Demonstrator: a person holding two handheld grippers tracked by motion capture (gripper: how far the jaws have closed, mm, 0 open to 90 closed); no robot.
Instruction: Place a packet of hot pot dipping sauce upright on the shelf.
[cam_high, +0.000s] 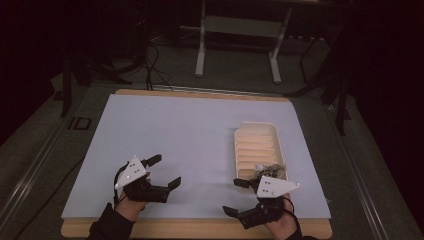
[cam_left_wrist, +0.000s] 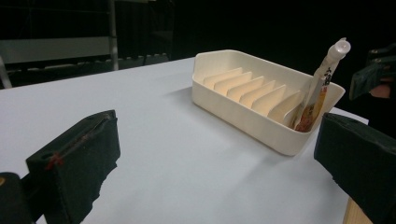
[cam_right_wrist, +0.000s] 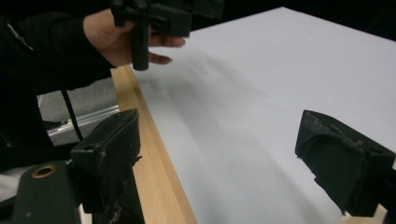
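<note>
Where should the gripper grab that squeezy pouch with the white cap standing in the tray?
Probably near the top of the pouch, just under its white cap. It leans upright in the end slot of the cream tray, and that part sticks up above the rim. Coming from above looks best, with the jaws closing on its flat faces; the tray wall and divider block its lower part.
</note>
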